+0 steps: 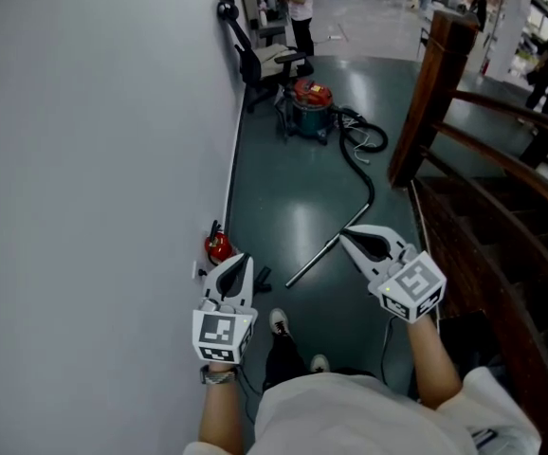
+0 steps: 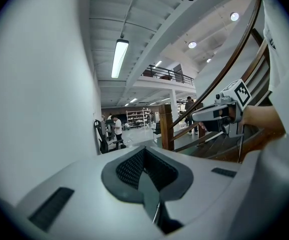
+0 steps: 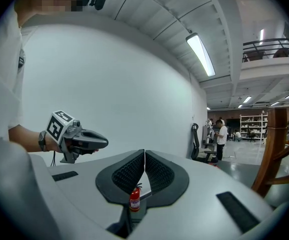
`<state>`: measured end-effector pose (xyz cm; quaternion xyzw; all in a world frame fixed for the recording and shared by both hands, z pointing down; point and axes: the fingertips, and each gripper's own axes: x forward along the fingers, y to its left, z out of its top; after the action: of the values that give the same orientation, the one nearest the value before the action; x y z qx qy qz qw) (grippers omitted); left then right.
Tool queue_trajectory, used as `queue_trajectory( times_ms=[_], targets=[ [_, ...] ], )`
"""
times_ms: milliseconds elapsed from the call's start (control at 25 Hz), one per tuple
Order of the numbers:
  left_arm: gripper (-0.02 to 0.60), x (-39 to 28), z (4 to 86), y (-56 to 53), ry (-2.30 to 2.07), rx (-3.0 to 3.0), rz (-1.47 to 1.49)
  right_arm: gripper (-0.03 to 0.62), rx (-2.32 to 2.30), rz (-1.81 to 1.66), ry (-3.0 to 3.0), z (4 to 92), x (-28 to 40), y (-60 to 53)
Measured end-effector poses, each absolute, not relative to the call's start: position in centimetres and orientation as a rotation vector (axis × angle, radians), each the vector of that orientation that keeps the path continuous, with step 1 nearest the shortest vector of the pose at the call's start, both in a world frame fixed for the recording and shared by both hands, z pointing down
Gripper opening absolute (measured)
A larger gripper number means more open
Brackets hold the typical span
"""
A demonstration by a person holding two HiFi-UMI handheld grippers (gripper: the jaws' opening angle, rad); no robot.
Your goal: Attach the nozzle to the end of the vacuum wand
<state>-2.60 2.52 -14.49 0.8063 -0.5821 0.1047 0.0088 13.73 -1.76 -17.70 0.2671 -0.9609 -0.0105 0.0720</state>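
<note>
Head view, left to right:
- Wall [image 1: 94,159] fills the left side. A red extinguisher [image 1: 219,246] sits on the floor at its base.
- Left gripper [image 1: 237,263] is just right of the extinguisher, held above the floor and pointing away from the person. Its jaws are clenched with nothing between them; the left gripper view shows the ribbed pads meeting.
- A small dark piece [image 1: 261,278] lies on the floor just right of the left gripper, near the wand's near end. Can't tell if it is the nozzle.
- The person's shoes [image 1: 279,322] are below that, between the two grippers.
- Wand [image 1: 310,266] lies on the floor, a metal tube running diagonally up-right. It passes behind the right gripper's tip and bends into the black hose [image 1: 359,173].
- The hose snakes back to the red-topped vacuum [image 1: 310,107], which is well apart from both grippers and next to a chair [image 1: 255,60] by the wall.
- Right gripper [image 1: 345,235] is held over the wand's upper stretch, not touching it. Its jaws are clenched on nothing. In the right gripper view only the far-off extinguisher shows through the gap below the pads.
- A wooden post [image 1: 430,93] and stairs [image 1: 502,254] are on the right.
- People stand far back in the hall.
</note>
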Motion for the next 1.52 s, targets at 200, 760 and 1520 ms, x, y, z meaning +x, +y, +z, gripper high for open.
queue_trajectory(
  times_ms=[200, 760, 1520],
  targets=[
    [-0.002, -4.8, -14.0, -0.8, -1.809, 2.541, 0.338, 0.029, 0.825, -0.026, -2.893, -17.3, 11.9, -5.2],
    [-0.002, -9.7, -11.3, -8.9, -1.687, 2.546, 0.373, 0.029, 0.826, -0.004, -2.849, -15.4, 4.8, -12.6],
    [-0.002, -9.4, -8.4, -8.8, -1.758, 2.482, 0.39, 0.029, 0.753, 0.072, -2.841, -10.1, 5.2, -12.5]
  ],
)
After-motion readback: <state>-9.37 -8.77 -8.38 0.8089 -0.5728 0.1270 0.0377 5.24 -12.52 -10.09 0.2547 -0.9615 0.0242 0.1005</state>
